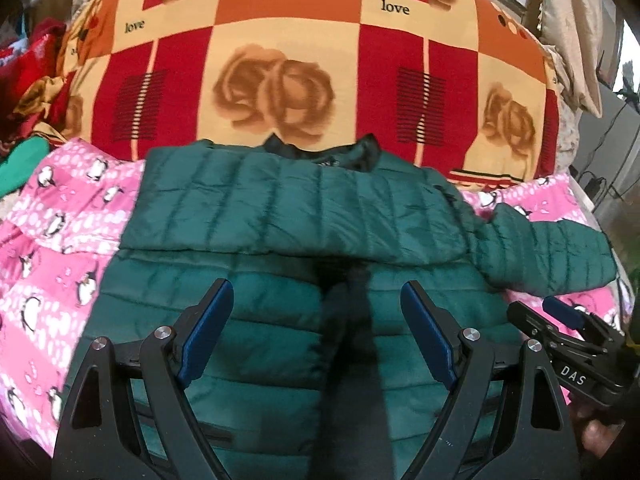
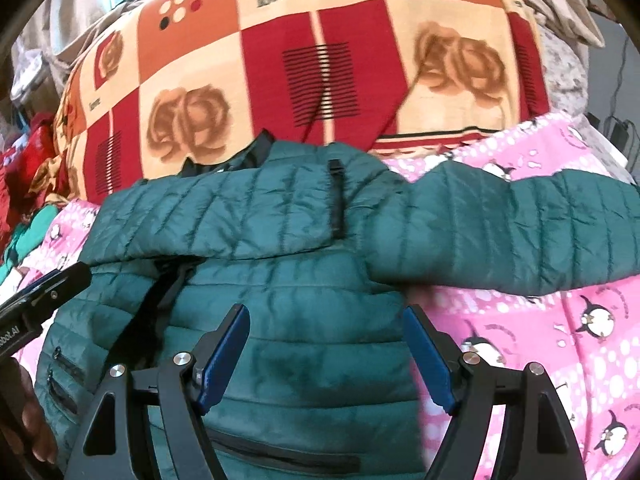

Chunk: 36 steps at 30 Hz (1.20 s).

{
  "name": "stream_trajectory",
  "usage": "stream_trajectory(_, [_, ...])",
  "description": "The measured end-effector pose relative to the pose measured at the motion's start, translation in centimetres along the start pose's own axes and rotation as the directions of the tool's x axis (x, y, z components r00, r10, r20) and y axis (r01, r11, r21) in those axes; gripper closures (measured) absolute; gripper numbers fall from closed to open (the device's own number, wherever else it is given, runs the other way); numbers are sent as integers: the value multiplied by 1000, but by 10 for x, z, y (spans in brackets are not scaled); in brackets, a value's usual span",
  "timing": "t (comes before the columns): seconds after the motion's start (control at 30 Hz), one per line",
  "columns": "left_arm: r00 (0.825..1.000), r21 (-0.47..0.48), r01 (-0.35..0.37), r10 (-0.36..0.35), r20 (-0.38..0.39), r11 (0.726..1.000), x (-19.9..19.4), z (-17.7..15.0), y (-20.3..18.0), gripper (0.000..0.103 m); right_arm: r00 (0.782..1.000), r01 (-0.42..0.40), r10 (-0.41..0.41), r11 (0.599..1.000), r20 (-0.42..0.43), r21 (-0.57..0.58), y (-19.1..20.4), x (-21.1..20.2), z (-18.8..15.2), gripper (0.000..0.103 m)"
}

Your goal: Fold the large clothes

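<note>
A dark green quilted puffer jacket (image 1: 280, 216) lies front up on a pink penguin blanket (image 1: 60, 216), its collar toward the far side. Its left sleeve is folded across the chest. Its right sleeve (image 2: 520, 232) sticks out to the right over the blanket. My left gripper (image 1: 316, 296) is open and empty above the jacket's front by the black zipper. My right gripper (image 2: 328, 320) is open and empty above the jacket's right side, close to its edge. The jacket (image 2: 260, 216) fills the middle of the right wrist view. The right gripper also shows in the left wrist view (image 1: 560, 316).
A red, orange and cream rose-patterned "love" blanket (image 1: 280, 60) covers the bed beyond the jacket. Red and green clothes (image 1: 28, 80) are piled at the far left. Cables and a dark unit (image 1: 612, 168) are at the far right. The pink blanket (image 2: 540, 360) lies right of the jacket.
</note>
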<state>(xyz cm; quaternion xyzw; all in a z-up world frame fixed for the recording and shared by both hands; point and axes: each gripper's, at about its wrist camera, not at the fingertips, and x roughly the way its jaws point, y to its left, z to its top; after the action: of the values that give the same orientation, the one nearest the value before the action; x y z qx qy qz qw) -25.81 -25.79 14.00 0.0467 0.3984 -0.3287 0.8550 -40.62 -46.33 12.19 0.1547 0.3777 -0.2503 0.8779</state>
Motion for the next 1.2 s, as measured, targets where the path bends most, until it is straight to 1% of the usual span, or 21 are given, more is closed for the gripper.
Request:
stream_trajectory(0.13, [1000, -13, 18, -18, -17, 1000, 5, 0, -8, 17, 999, 38, -38, 999, 0, 26, -28, -3, 2, 27])
stream_trajectory(0.27, [1000, -2, 14, -14, -22, 1000, 9, -1, -16, 17, 995, 101, -100, 994, -6, 46, -61, -3, 2, 27])
stream_trajectory(0.47, [1000, 18, 6, -5, -26, 1000, 13, -2, -22, 17, 983, 184, -184, 980, -11, 80, -110, -6, 1, 27])
stream_trajectory(0.57, [1000, 14, 0, 0, -31, 1000, 16, -2, -19, 17, 973, 229, -229, 966, -11, 117, -139, -11, 1, 27])
stream_trajectory(0.7, [999, -1, -3, 3, -46, 1000, 22, -4, -15, 17, 960, 278, -277, 943, -29, 182, -178, -12, 0, 27])
stream_trajectory(0.83, [999, -3, -8, 8, -52, 1000, 26, -6, -12, 17, 947, 318, -320, 909, -39, 268, -218, -18, -1, 27])
stream_trajectory(0.93, [998, -4, -12, 12, -55, 1000, 29, -6, -9, 17, 939, 338, -341, 885, -47, 320, -239, -22, -1, 27])
stream_trajectory(1.1, [998, -18, -16, 15, -61, 1000, 34, -6, -4, 17, 934, 332, -356, 838, -27, 434, -274, -29, 2, 27])
stream_trajectory(1.2, [998, -24, -20, 18, -66, 1000, 38, -6, -1, 17, 932, 323, -361, 818, -12, 477, -289, -28, 10, 27])
